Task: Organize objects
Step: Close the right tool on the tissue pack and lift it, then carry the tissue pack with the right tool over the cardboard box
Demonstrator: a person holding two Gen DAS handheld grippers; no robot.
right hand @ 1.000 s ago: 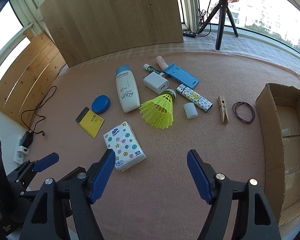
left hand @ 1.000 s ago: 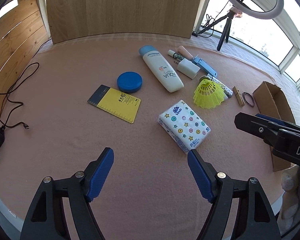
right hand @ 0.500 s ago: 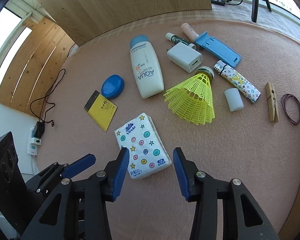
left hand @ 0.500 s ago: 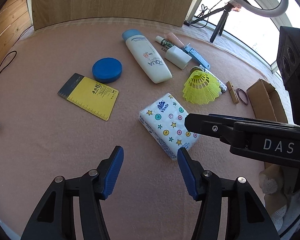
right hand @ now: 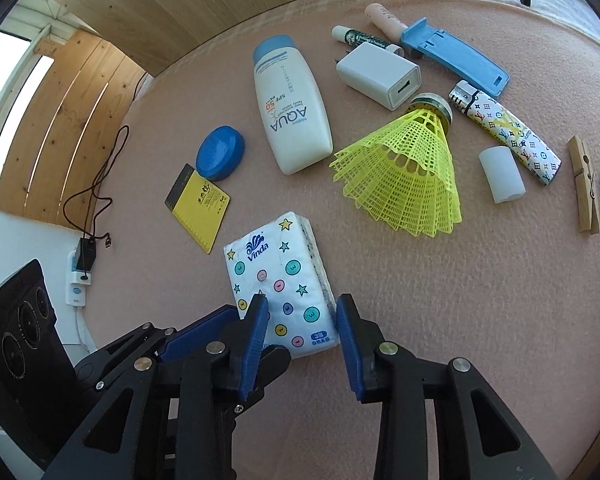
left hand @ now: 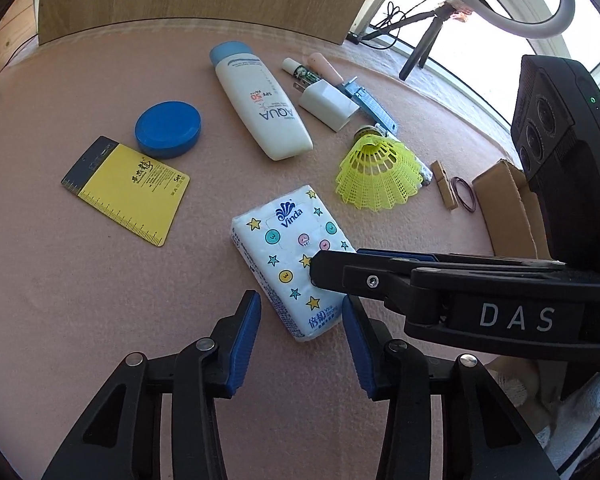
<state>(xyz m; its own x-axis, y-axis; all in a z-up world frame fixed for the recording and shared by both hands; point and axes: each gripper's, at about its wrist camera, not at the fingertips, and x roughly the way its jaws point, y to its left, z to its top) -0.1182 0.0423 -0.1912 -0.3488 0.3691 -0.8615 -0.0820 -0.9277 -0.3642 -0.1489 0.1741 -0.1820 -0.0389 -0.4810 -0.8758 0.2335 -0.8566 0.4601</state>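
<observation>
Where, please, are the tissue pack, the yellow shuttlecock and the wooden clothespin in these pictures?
Vinda tissue pack (right hand: 281,280): right wrist view, on its printed top face.
yellow shuttlecock (right hand: 404,164): right wrist view, on its mesh skirt.
wooden clothespin (right hand: 585,186): right wrist view, mid-length.

Left gripper (left hand: 298,322): black angular arms with triangular cut-outs; silver round pivot screws.
Left gripper pads (left hand: 242,346): blue, ribbed, rectangular.
Right gripper (right hand: 302,326): same black frame; silver screws at each joint.
Right gripper pads (right hand: 348,346): blue, ribbed inner faces.
Right gripper marking (left hand: 516,317): white letters "DAS" on the black side body.
Camera housing (left hand: 560,152): black box with round lenses and a small green indicator light.
Glove (left hand: 580,416): white knitted fabric covered the hand.
</observation>
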